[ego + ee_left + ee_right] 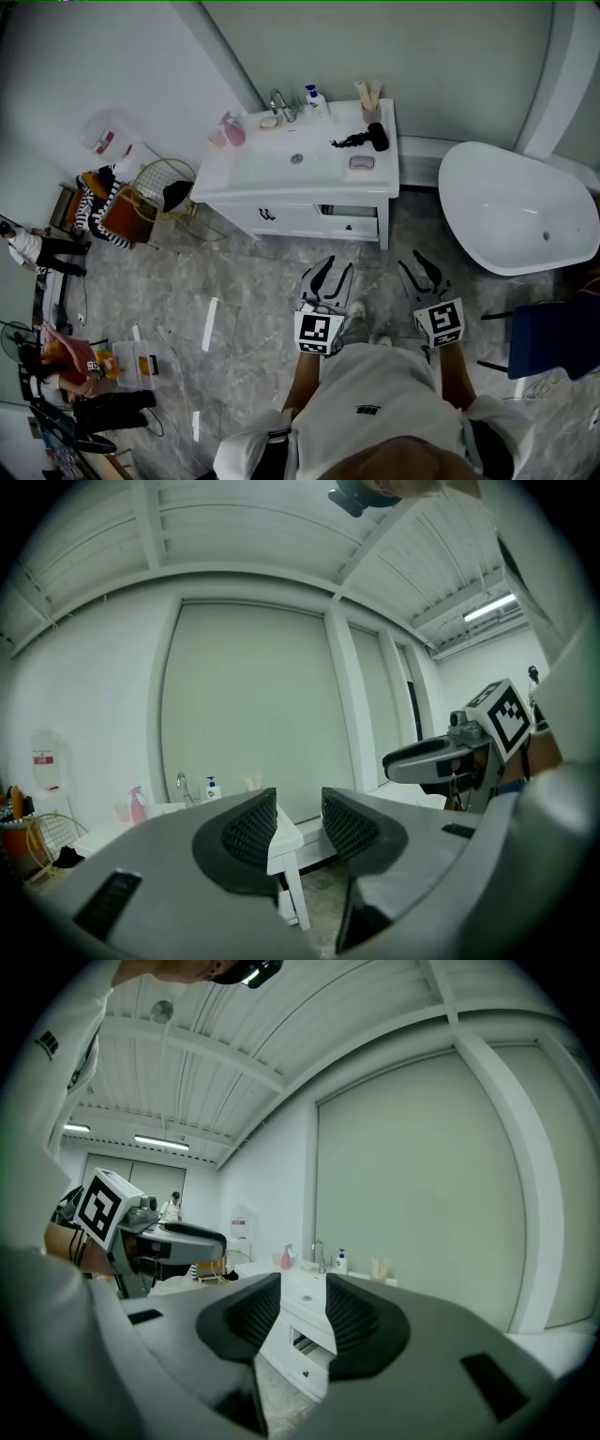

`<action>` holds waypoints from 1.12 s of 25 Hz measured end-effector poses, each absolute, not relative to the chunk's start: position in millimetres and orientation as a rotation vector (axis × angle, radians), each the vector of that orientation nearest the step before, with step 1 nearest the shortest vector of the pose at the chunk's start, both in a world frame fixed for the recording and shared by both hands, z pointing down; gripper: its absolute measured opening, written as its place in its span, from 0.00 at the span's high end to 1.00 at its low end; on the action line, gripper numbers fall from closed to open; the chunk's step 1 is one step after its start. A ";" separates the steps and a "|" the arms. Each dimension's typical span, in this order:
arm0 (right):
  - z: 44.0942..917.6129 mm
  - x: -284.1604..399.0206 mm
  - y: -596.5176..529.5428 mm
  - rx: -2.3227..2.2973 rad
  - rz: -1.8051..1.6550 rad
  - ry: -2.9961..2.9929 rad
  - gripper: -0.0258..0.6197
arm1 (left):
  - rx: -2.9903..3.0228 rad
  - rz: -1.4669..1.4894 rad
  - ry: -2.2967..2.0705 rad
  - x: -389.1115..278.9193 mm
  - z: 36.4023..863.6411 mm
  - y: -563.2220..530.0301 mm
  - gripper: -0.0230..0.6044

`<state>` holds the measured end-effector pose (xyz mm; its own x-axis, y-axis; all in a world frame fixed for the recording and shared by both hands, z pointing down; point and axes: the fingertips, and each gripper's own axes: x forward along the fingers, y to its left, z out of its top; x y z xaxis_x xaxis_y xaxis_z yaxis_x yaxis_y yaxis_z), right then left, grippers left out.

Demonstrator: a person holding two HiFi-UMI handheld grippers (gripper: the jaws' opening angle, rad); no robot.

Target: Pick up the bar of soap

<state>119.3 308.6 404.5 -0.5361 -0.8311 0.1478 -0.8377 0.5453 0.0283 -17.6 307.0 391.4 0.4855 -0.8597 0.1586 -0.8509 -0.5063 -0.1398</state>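
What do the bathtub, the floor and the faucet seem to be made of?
Bathtub: glossy white, likely acrylic or ceramic, judging by its smooth sheen. Floor: grey veined stone, marble or marble-look tile. Faucet: bright metal, probably chrome-plated, though it is small.

You have soft, even light with little glare; the glossy white rectangular vanity counter (272, 173) casts only faint shadow beneath it. Both gripper views bow into black corners.

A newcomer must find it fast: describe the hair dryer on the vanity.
Find the white vanity standing left of the bathtub. On its top, right of the sink basin, lies the hair dryer. It is the only black thing on that white top.
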 end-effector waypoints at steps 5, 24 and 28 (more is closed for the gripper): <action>403.3 115.6 288.2 1.436 0.052 -2.633 0.71 | -2.661 -0.292 1.552 -22.3 391.6 287.2 0.70; 401.3 87.7 193.6 1.524 0.043 -2.564 0.71 | -2.708 -0.242 1.469 -48.8 391.8 182.5 0.70; 402.5 72.5 173.6 1.533 0.036 -2.553 0.71 | -2.720 -0.222 1.451 -60.2 392.0 159.5 0.70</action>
